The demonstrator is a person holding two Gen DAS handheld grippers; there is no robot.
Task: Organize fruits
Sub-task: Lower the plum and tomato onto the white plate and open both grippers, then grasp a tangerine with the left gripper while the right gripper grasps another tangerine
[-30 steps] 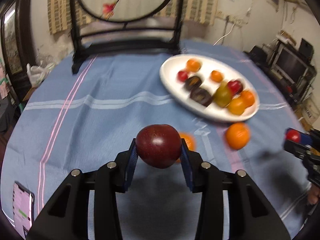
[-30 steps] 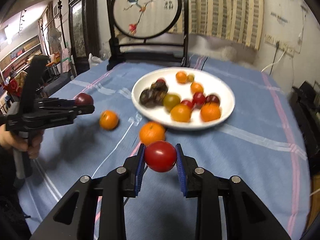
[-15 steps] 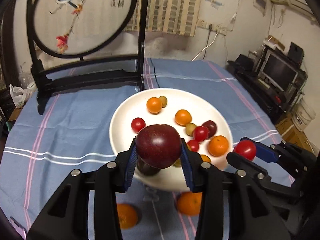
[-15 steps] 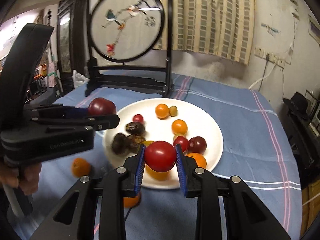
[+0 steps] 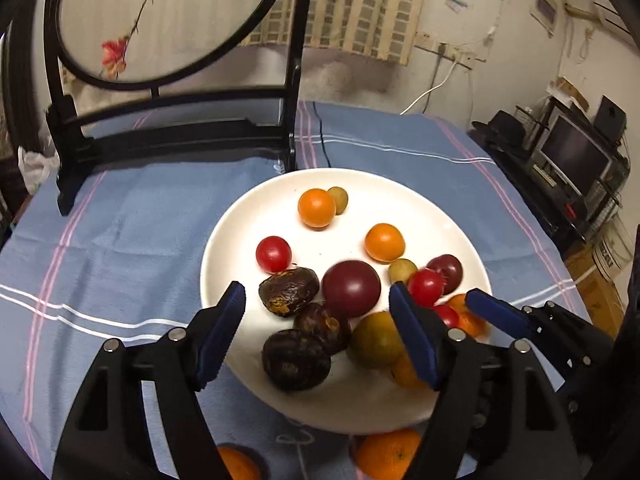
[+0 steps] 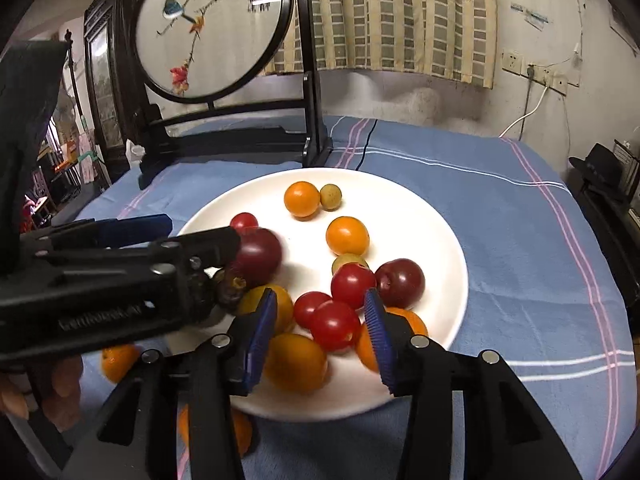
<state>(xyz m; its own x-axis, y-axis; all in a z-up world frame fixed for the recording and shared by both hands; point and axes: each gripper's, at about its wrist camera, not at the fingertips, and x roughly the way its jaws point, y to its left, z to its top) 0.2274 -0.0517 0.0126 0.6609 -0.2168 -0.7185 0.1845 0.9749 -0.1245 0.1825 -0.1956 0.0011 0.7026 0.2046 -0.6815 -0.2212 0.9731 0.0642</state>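
Both pairs of fingers spread wide over the plate (image 5: 224,248); two oranges (image 5: 390,456) on the desk lie beneath them, nearer the left gripper (image 5: 318,328) than the right gripper (image 6: 320,334).

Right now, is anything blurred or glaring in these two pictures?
Left wrist view: the dark plum is slightly motion-smeared, the white plate stays sharp, and a light streak glares on the embroidered screen. Right wrist view: the plum smears again, and fisheye bends the curtain.

Readable text: almost none from my seat.
On the black plastic left gripper (image 6: 200,248) body I see faint embossed lettering, too blurred to read.
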